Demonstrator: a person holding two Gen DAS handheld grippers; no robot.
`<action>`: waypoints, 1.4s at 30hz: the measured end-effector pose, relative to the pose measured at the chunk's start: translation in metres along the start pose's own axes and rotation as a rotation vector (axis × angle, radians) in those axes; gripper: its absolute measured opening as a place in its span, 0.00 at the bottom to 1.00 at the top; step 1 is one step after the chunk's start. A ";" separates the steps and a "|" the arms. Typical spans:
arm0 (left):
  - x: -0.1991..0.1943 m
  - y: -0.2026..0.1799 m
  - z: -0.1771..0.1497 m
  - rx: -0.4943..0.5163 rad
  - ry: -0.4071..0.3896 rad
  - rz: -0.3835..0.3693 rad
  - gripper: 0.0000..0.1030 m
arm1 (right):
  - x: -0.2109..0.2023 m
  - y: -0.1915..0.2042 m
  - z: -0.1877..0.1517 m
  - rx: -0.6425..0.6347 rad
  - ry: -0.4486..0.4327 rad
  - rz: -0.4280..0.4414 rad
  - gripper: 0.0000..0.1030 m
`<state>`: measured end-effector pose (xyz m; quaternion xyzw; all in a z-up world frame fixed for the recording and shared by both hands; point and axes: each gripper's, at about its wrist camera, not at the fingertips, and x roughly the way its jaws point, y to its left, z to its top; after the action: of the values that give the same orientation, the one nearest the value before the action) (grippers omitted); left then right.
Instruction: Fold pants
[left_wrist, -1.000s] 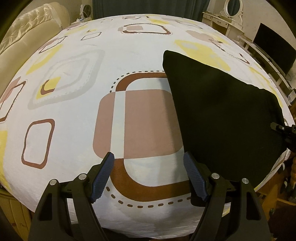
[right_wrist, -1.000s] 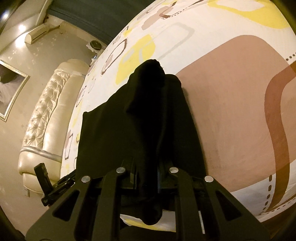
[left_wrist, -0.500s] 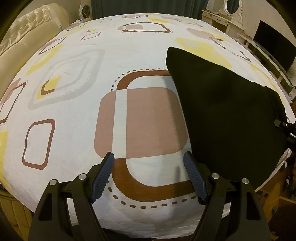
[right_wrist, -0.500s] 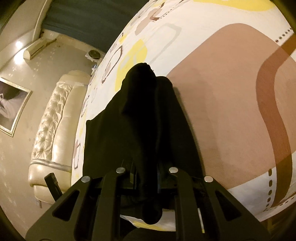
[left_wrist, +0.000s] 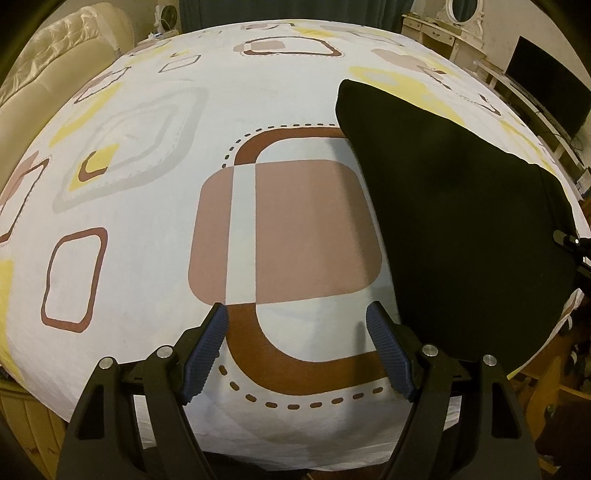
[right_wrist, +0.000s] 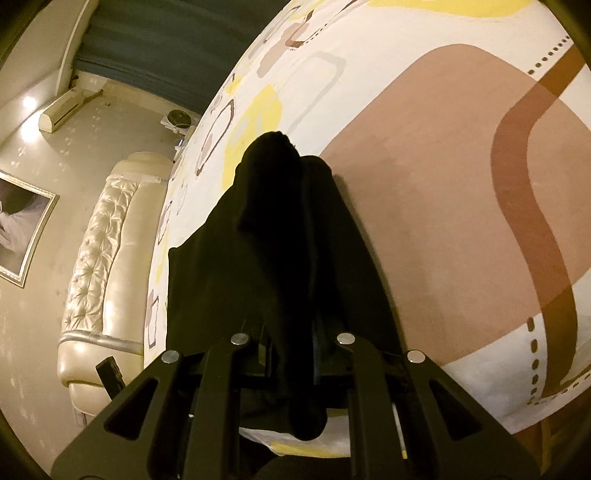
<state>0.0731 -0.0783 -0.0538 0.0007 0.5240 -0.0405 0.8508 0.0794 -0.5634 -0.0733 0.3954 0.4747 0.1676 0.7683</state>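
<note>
Black pants (left_wrist: 461, 206) lie on the patterned bedsheet (left_wrist: 166, 221), at the right in the left wrist view. My left gripper (left_wrist: 297, 343) is open and empty, hovering over the sheet just left of the pants' near edge. My right gripper (right_wrist: 290, 332) is shut on a bunched fold of the black pants (right_wrist: 280, 240), lifting it off the sheet; its fingertips are hidden by the cloth. Part of the right gripper (left_wrist: 572, 243) shows at the far right edge of the left wrist view.
A cream tufted headboard (right_wrist: 99, 251) is at the left of the bed. A white dresser with a mirror (left_wrist: 443, 33) and a dark TV screen (left_wrist: 546, 96) stand beyond the bed at the right. The bed's near edge (left_wrist: 295, 454) is just below my left gripper.
The pants have slid slightly to the right in the left wrist view. The right gripper has tilted and shifted with the cloth still gripped. The left gripper stays open.
</note>
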 end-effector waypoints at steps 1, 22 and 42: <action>-0.001 0.001 0.000 -0.003 0.001 -0.003 0.74 | -0.002 -0.001 0.000 0.005 -0.006 0.001 0.12; -0.003 0.009 0.000 -0.045 0.023 -0.134 0.74 | -0.075 -0.037 -0.006 0.111 -0.167 0.076 0.82; 0.006 0.030 0.007 -0.165 0.051 -0.422 0.75 | -0.027 -0.033 -0.006 0.066 -0.065 0.117 0.87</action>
<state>0.0841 -0.0495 -0.0576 -0.1776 0.5352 -0.1745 0.8072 0.0574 -0.5987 -0.0844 0.4529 0.4309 0.1838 0.7586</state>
